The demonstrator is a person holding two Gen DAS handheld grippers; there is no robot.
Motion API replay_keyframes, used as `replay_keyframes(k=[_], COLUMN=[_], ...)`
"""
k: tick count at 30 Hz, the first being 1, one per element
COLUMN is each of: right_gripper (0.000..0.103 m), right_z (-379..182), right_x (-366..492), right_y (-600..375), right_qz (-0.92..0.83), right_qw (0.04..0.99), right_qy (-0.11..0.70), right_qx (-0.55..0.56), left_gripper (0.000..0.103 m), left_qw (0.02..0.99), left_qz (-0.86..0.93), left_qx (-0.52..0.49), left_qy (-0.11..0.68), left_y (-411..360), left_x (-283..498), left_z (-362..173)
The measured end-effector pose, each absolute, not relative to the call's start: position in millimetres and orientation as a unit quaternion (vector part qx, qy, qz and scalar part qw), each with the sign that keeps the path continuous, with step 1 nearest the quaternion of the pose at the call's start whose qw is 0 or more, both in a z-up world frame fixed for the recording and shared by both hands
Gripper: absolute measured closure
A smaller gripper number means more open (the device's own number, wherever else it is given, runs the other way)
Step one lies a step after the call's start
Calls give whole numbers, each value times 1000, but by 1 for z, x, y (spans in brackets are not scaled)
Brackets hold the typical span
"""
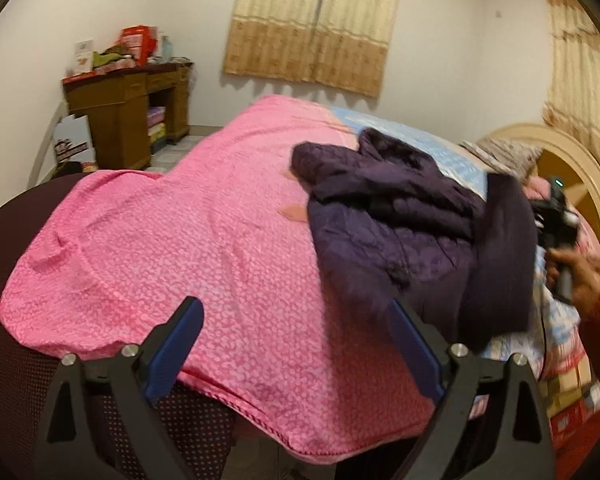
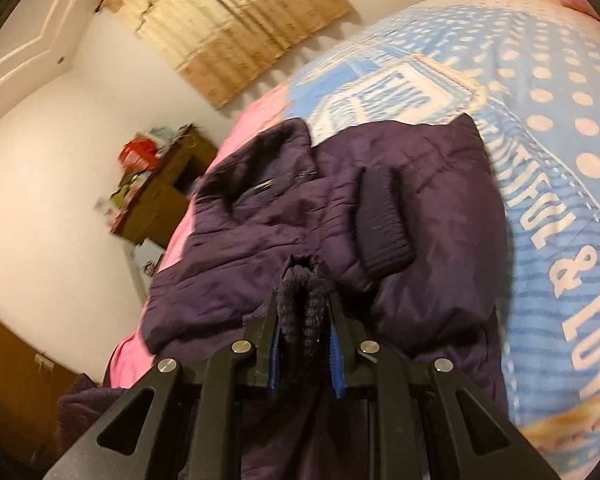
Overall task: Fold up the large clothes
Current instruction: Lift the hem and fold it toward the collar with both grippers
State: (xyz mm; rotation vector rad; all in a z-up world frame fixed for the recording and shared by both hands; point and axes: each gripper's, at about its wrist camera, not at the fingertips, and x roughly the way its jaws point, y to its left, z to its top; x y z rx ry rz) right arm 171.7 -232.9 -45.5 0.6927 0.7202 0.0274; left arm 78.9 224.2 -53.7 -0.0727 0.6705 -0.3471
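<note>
Two grippers are at work over a bed. The right gripper [image 2: 302, 284] is clamped on a ribbed knit edge [image 2: 304, 304] of the dark purple padded jacket [image 2: 284, 216], the knit bunched between its blue-lined fingers [image 2: 335, 356]. Beyond it the jacket lies crumpled, one ribbed cuff [image 2: 382, 226] resting on top. The jacket straddles the seam where the pink blanket [image 1: 204, 232] meets the blue dotted quilt [image 2: 560, 168].

The left gripper [image 1: 296, 316] hangs with its fingers spread wide and nothing between them, above the pink blanket near the blanket's hemmed edge [image 1: 300, 446], which drapes over the dark mattress side. The jacket's near edge [image 1: 364, 292] lies just beside the left gripper's right-hand finger. Left of the jacket, the pink blanket stretches bare to the far corner of the bed. A wooden dresser [image 1: 128, 120] stands well apart against the wall.
</note>
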Motion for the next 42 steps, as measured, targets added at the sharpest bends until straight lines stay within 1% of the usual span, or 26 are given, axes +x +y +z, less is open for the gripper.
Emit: replay_keyframes(k=[2,5,7,10,12,14,15,16,17,18,19,20,22,25,27,28,30,31,32,33,34,35,38,40,42], right_gripper=[83,83,83,83,83,83,83,83,83,83,83,82,80,77,73,71,57,36,16,11,9,9,9,9,9], right_z=[-51,-52,-49,-50,-49,-49,-49,-49,-50,-49,-49,-50,-53,-57,-52,-47,-29,-13,-2,10,21,26,36,33,25], right_x=[176,179,181,184,181,183,184,185,187,188,190,192,193,189,182,177,160,146,134,120,108,101,98,106,119], right_y=[-234,-232,-230,-230,-231,-231,-233,-234,-235,-237,-238,-241,-248,-259,-267,-272,-284,-293,-298,-304,-307,-307,-293,-276,-257], right_qz=[8,7,7,4,2,2,2,2,3,4,5,9,15,27,47,56,83,85,76,60,45,36,37,48,57], right_qw=[873,872,873,870,868,865,864,862,860,858,855,850,841,824,815,813,820,834,848,867,885,895,925,933,938], right_qy=[344,348,353,356,357,359,360,362,363,365,366,368,367,359,348,335,291,264,244,219,200,197,231,257,283], right_qx=[346,345,337,340,345,350,352,355,359,363,367,376,398,437,461,473,486,477,464,444,419,398,298,246,192], left_gripper=[8,8,8,8,8,8,11,19,25,38,46,47,57,68,69,69,69,69,68,64,58,55,48,33,29], left_qw=[924,917,915,916,914,915,916,916,914,908,903,901,900,888,874,868,854,848,840,833,834,840,861,870,877], left_qz=[-190,-218,-236,-253,-262,-266,-270,-274,-280,-294,-302,-301,-288,-278,-277,-276,-267,-265,-262,-258,-253,-250,-247,-241,-236], left_qx=[-23,38,86,156,171,160,137,119,98,68,48,36,23,-11,-48,-62,-102,-121,-141,-154,-151,-140,-95,-80,-76], left_qy=[330,332,316,269,256,258,262,267,276,291,302,311,325,367,397,408,434,443,453,465,466,461,435,423,410], left_y=[221,201,181,144,127,120,120,121,122,121,119,115,105,90,87,87,92,96,100,103,103,101,94,96,103], left_x=[74,65,60,57,64,81,94,104,116,133,144,154,175,206,225,233,249,254,260,266,268,267,258,254,253], left_z=[-58,-66,-68,-68,-67,-64,-59,-55,-52,-48,-47,-45,-44,-51,-59,-61,-69,-73,-78,-82,-84,-83,-74,-71,-67])
